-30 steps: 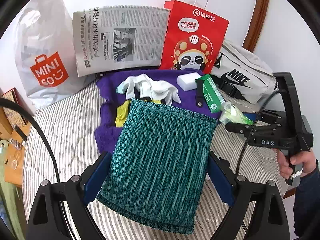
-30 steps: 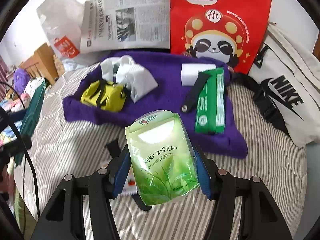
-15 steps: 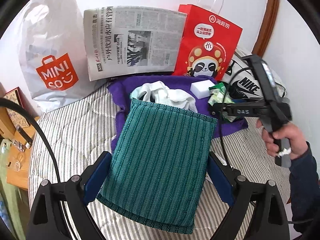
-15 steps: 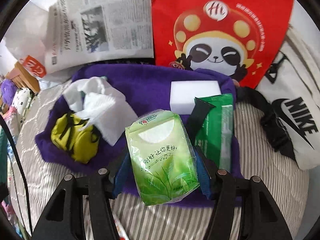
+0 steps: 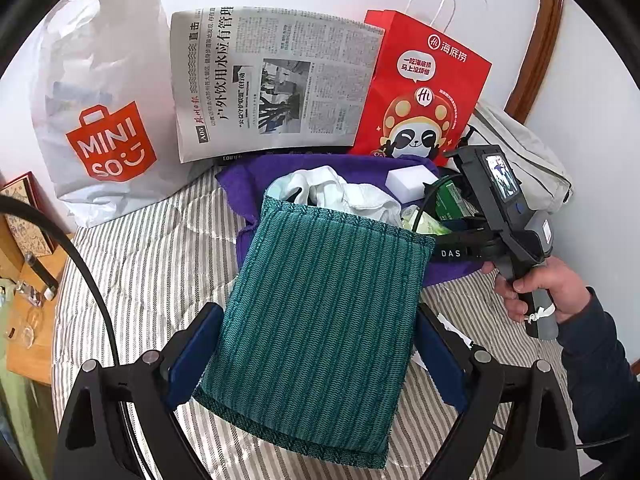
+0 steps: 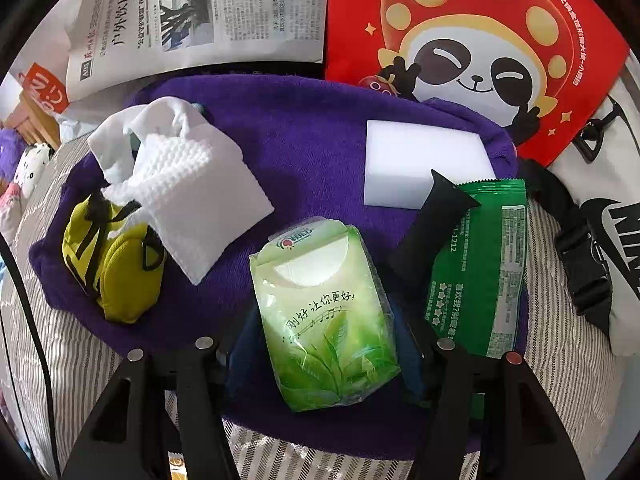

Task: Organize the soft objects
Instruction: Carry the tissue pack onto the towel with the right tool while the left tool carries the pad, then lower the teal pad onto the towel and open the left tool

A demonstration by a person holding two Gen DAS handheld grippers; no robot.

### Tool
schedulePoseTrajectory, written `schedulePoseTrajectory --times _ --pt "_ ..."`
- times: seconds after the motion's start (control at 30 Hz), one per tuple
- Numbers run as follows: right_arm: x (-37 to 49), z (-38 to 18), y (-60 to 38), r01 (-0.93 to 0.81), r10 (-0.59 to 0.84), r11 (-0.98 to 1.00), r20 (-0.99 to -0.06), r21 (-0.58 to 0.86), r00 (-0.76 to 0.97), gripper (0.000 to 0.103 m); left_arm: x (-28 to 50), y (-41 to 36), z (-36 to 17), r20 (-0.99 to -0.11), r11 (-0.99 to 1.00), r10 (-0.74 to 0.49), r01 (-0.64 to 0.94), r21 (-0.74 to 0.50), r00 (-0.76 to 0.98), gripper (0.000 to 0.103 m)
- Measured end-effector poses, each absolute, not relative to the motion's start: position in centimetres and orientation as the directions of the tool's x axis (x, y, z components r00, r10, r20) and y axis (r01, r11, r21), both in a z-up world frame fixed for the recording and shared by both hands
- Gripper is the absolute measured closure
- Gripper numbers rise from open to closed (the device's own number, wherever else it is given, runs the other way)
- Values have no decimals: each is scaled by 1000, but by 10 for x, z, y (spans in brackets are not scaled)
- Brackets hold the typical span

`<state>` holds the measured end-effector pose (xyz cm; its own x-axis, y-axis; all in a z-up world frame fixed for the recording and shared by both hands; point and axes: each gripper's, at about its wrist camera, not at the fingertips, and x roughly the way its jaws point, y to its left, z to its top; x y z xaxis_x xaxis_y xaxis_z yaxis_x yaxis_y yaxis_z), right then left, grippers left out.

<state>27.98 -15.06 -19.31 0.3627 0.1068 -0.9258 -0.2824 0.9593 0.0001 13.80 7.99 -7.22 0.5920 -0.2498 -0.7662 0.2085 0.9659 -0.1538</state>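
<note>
striped bedding below: left gripper (image 5: 316, 344) clamps teal cloth (image 5: 320, 320); right gripper (image 6: 326, 344) grips tissue pack (image 6: 324, 316) over purple towel (image 6: 312, 136).

Black two-finger tool (image 5: 316, 344), blue pads (image 5: 192, 356), silver screws, dark navy sleeve (image 5: 600, 364).

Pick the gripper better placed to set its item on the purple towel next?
Right. The right gripper holds its green tissue pack directly over the purple towel; the left gripper's teal cloth hangs mostly over striped bedding.

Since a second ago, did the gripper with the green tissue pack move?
Yes. The right gripper carried the green tissue pack forward over the purple towel, toward the red panda bag.
</note>
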Motion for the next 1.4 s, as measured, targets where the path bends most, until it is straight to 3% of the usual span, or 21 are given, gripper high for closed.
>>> schedulePoseTrajectory --times 0.07,0.27,0.87,1.03,1.23,1.4 --pt "279 -194 -150 -291 109 957 -928 0 356 34 140 80 -72 -767 965 -252 210 -155 591 10" --pt "270 -196 -155 -307 126 951 -935 20 331 30 146 75 -75 -770 964 -256 213 -158 585 10" --pt "216 -131 -228 -238 106 971 -886 -5 451 30 190 30 -76 -789 951 -272 280 -132 551 10" --pt "197 -131 -246 -212 67 977 -885 -37 461 30 228 1 -78 -805 948 -252 302 -96 537 10" --pt "175 -142 -265 -166 104 986 -891 33 442 30 274 -26 -85 -818 944 -268 308 -117 509 10" --pt "169 -154 -271 -152 114 987 -902 55 417 30 309 -58 -102 -848 937 -222 346 -49 480 10"
